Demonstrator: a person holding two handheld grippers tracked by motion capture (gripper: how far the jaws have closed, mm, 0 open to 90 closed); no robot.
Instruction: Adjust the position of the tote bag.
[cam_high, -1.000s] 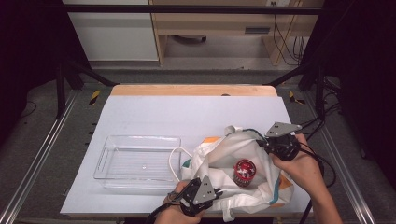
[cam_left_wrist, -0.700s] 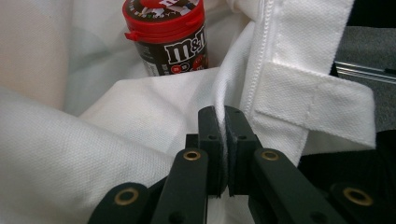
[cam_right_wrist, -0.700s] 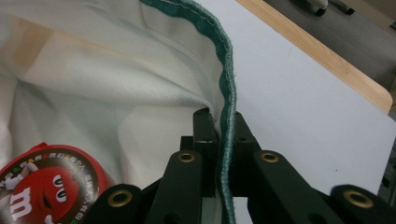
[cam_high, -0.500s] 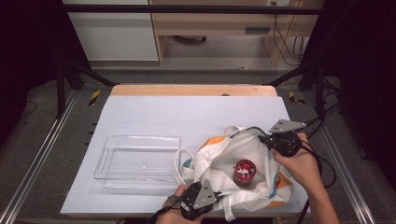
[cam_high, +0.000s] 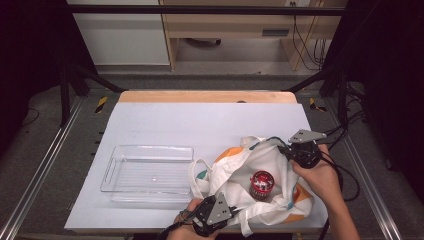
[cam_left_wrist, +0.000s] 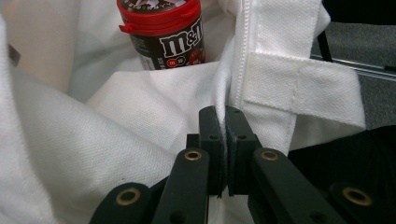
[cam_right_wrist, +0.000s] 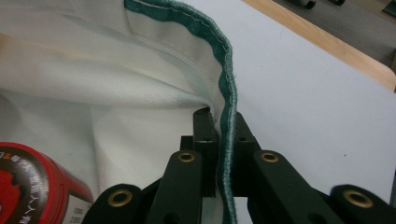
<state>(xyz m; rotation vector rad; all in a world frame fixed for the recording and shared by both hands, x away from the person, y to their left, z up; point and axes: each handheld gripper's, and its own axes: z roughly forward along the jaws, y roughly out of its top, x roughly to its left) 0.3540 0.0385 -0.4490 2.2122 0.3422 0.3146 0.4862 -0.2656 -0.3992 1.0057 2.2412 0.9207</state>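
A white cloth bag with orange and teal patches lies open at the table's front right. Upright inside it stands a red-lidded M&M's jar. My left gripper, at the table's front edge, is shut on the bag's near white hem, and the jar rises just beyond its jaws. My right gripper is shut on the bag's far, green-trimmed rim, with the jar's red lid at the lower left of the right gripper view. The two grippers hold the bag's mouth spread apart.
A clear, empty plastic tray sits left of the bag. The white tabletop stretches bare behind both, ending at a wooden back edge. Metal rails run along both sides of the table.
The left gripper has edged slightly right along the front edge and the bag's cloth has shifted a little. The right gripper and the jar have hardly moved.
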